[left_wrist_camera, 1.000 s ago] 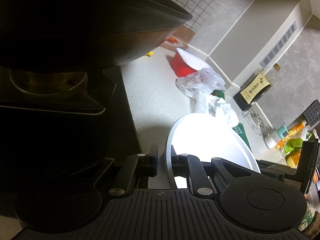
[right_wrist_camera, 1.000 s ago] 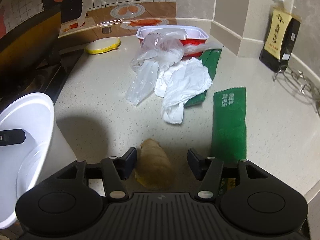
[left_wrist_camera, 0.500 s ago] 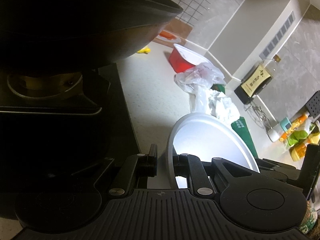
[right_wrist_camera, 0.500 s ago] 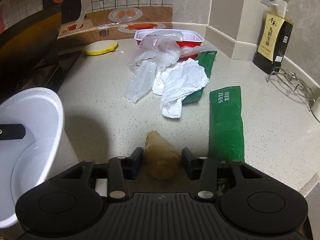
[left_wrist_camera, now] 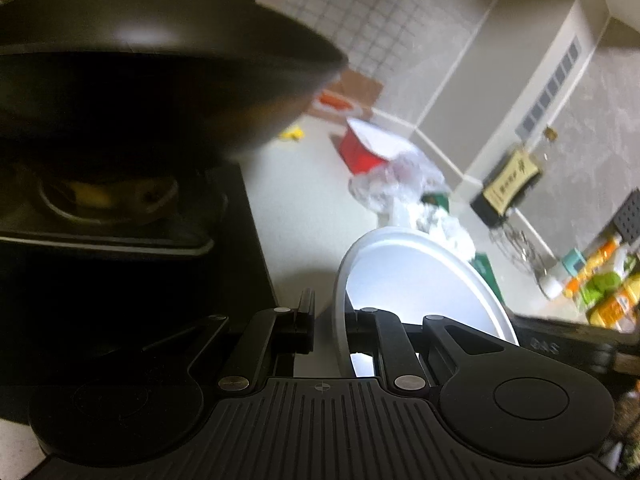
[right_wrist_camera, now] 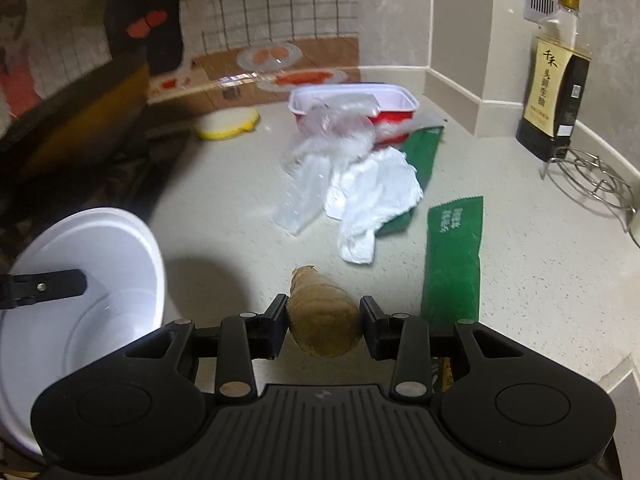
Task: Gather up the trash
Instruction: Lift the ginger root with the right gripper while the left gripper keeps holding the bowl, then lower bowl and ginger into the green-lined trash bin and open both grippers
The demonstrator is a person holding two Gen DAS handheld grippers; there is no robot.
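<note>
My right gripper (right_wrist_camera: 323, 314) is shut on a brown lumpy piece of ginger (right_wrist_camera: 322, 316) and holds it just above the counter. My left gripper (left_wrist_camera: 330, 320) is shut on the rim of a white plastic bucket (left_wrist_camera: 420, 280), which also shows at the left of the right wrist view (right_wrist_camera: 92, 280), tilted open toward the ginger. Farther back lie a crumpled white tissue (right_wrist_camera: 372, 196), a clear plastic bag (right_wrist_camera: 320, 148), two green wrappers (right_wrist_camera: 454, 252) and a red and white tray (right_wrist_camera: 360, 100).
A black wok (left_wrist_camera: 140, 80) on a stove fills the left. A dark sauce bottle (right_wrist_camera: 554, 80) and a wire trivet (right_wrist_camera: 592, 184) stand at the right by the wall. A yellow-rimmed lid (right_wrist_camera: 226, 128) lies at the back. The counter edge runs at lower right.
My right gripper closed on the ginger and lifted it off the counter. The bucket in my left gripper has tilted and come nearer to the ginger.
</note>
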